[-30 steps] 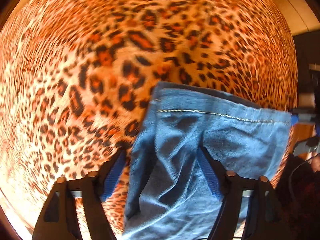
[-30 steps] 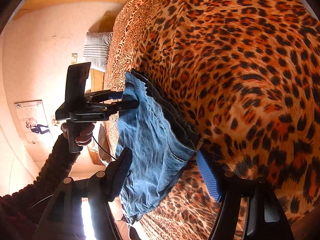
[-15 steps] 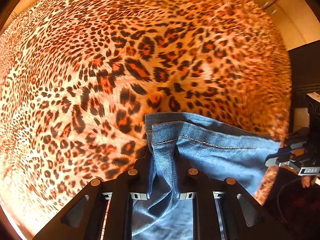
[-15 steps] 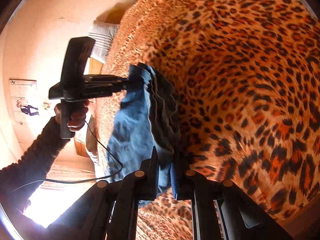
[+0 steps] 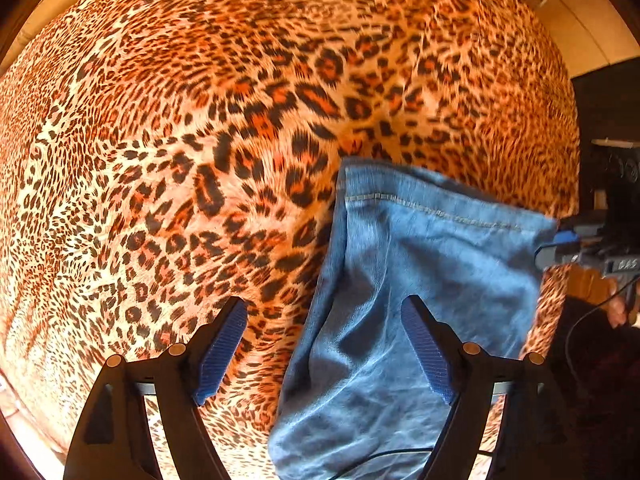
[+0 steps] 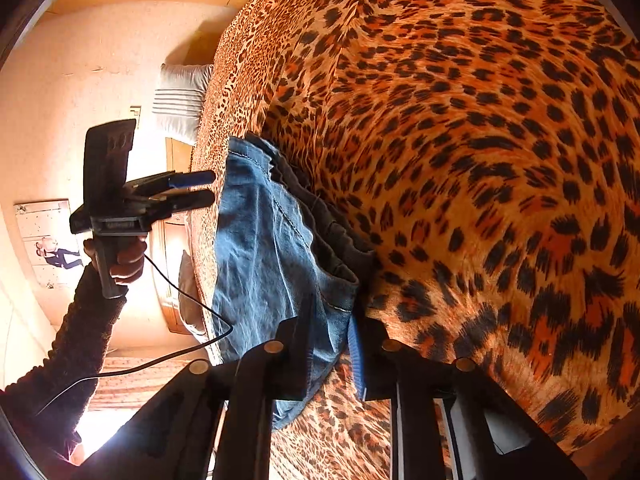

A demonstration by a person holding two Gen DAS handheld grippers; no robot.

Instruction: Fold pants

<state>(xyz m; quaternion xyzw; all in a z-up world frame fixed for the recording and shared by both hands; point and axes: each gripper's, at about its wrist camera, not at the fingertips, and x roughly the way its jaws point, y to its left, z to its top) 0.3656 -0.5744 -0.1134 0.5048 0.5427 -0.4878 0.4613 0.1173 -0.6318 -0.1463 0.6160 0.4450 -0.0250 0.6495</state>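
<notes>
Since half a second ago the left gripper (image 5: 324, 344) is opening wide off the pants (image 5: 420, 272) at the bed (image 5: 200, 120) edge, while the right gripper (image 6: 332, 344), narrowly parted around denim, is best lifting clear without dragging the fold.

The left wrist camera looks steeply down, close over the leopard bedspread (image 5: 200, 140), its own fingers (image 5: 222, 344) at the bottom edge and the jeans (image 5: 420, 280) lower right. The right wrist camera sits low and close at the jeans (image 6: 264, 248), facing slantwise along the bedspread (image 6: 480, 140) toward a wall (image 6: 80, 72) at upper left, the picture seemingly rolled sideways. Both share the jeans' hem and surrounding bedspread, and each catches the other gripper: right gripper (image 5: 560, 240) at right edge, left gripper (image 6: 192, 190) at left.
</notes>
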